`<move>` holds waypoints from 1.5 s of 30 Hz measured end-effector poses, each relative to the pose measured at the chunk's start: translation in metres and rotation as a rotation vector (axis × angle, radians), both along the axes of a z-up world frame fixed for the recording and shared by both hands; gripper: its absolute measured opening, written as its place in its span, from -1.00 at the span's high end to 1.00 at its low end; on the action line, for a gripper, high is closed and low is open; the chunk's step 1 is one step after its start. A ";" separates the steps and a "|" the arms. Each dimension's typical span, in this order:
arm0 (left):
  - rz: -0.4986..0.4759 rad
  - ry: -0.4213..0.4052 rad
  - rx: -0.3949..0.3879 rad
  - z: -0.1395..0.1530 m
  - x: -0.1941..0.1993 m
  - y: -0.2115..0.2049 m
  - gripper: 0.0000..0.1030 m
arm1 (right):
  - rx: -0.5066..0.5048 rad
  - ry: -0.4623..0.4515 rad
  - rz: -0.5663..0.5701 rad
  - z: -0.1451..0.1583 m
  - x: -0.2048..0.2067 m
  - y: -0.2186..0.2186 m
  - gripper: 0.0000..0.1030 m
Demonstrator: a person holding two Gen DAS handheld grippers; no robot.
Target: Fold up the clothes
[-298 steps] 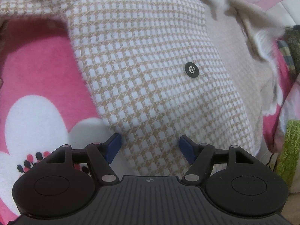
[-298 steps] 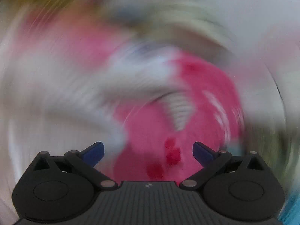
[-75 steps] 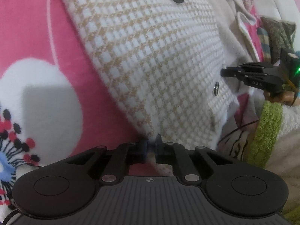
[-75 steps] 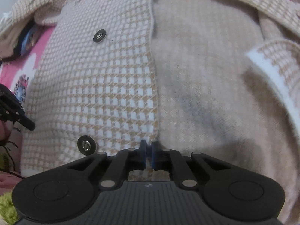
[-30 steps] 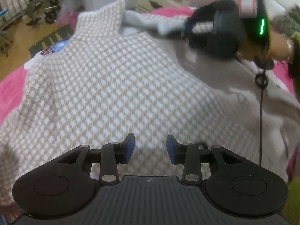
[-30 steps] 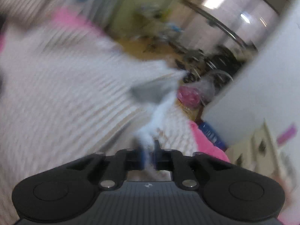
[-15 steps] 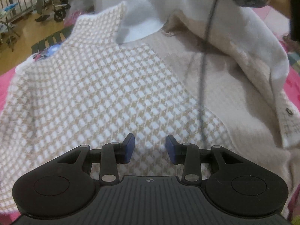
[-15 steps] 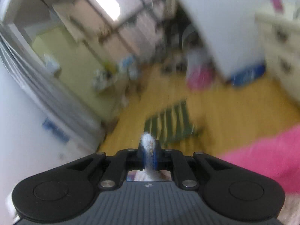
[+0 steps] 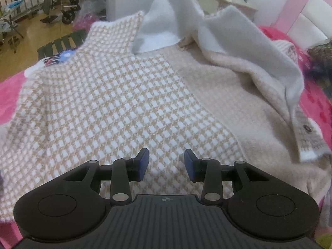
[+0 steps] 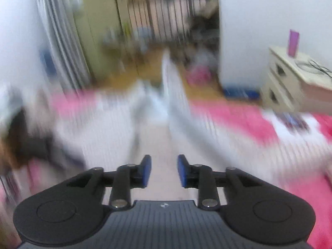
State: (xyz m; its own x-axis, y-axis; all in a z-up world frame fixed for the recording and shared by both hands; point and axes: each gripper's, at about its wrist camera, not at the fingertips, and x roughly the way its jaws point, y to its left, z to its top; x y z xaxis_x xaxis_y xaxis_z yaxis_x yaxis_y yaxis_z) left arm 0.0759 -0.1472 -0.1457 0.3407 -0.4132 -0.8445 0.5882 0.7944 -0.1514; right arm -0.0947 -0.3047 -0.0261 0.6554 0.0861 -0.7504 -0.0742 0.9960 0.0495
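Right gripper (image 10: 164, 171), jaws just spreading, holds nothing; left gripper (image 9: 166, 165) hovers parted above the checked cardigan (image 9: 108, 103) on the pink blanket (image 9: 8, 95). I should flatten that raised flap (image 9: 249, 41) far right first.

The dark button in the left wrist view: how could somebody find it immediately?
Find the checked beige and white garment on the pink blanket. Follow its plain beige half to the right edge. There the dark button sits on a checked strip, the only dark spot on it.
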 end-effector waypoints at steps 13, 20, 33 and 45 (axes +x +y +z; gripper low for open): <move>-0.012 0.032 -0.012 0.011 -0.044 0.010 0.27 | -0.399 0.079 0.032 -0.085 -0.052 0.071 0.51; -0.027 0.051 -0.008 0.007 -0.054 0.013 0.27 | -0.081 -0.138 -0.076 0.013 -0.091 0.033 0.85; -0.056 0.093 -0.019 0.008 -0.049 0.011 0.28 | 0.558 0.295 -0.049 -0.075 -0.171 -0.007 0.84; -0.057 0.000 0.020 0.065 0.094 -0.052 -0.04 | 0.730 0.244 -0.100 -0.071 -0.183 -0.035 0.84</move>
